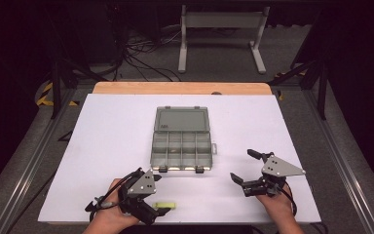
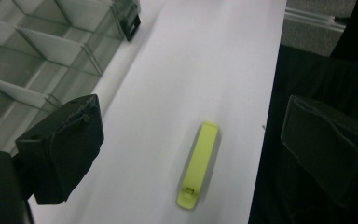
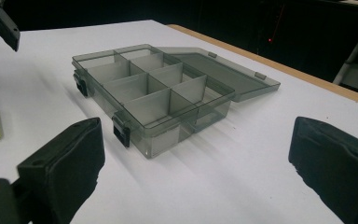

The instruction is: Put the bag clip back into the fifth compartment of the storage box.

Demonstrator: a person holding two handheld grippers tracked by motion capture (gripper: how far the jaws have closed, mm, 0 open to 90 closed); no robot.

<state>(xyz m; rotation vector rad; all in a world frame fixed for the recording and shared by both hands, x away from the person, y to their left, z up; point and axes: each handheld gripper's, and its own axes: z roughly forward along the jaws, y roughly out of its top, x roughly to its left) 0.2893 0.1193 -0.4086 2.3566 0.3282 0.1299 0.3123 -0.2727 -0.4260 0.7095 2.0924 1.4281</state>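
The left tongs (image 2: pixel 191 140) gape wide over a yellow-green clip (image 2: pixel 197 165) lying flat on the white bench (image 2: pixel 200 60). The right tongs (image 1: pixel 246 168) also stand wide, empty, at four o'clock of the open box (image 1: pixel 181 145).

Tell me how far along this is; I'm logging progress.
Done: the organizer box lies open, lid flat. In hand: nothing; the left gripper is open, jaws either side of the yellow-green clip on the table. Left: gripping it, probably boxing it. The right gripper is open too.

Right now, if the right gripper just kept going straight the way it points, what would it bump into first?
Probably the smoky grey clear plastic compartment box, lying open on the white table. It sits just ahead between the right gripper's open jaws; bare table lies between, though depth is hard to judge.
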